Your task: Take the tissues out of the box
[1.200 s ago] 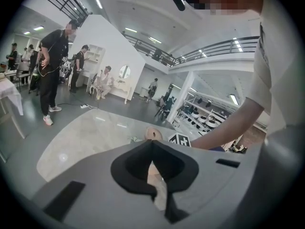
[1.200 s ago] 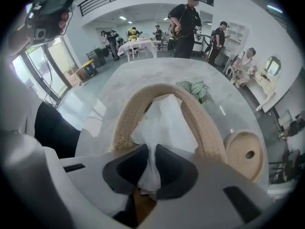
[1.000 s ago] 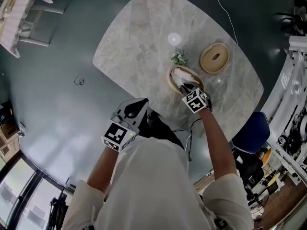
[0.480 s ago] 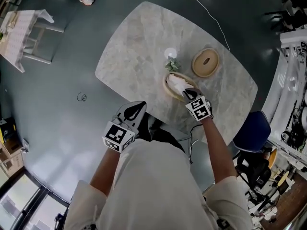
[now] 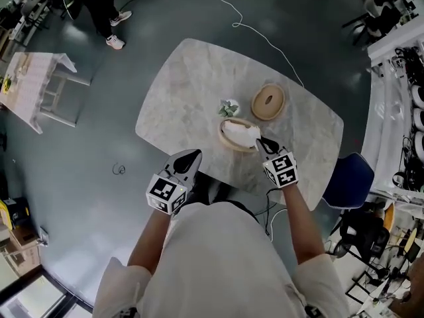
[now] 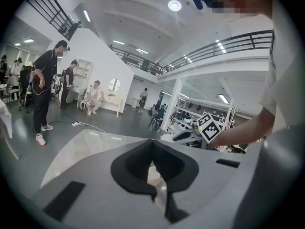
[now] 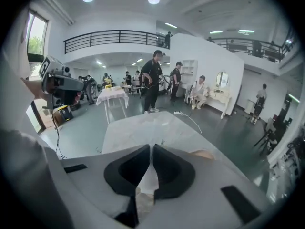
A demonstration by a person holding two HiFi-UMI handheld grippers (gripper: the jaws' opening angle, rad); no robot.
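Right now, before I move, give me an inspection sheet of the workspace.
Surface: marble table, bare apart from three things.
Job's things: round wooden box, open; white tissue bunched up out of it.
Clutter: wooden lid close to the box; small green plant.
Grippers: right tool shut on the tissue's edge; left tool shut, empty, held by the table's near edge.
Cables: white cable on the floor past the table; dark cable under the table.
Surroundings: blue chair, small covered table, person standing.
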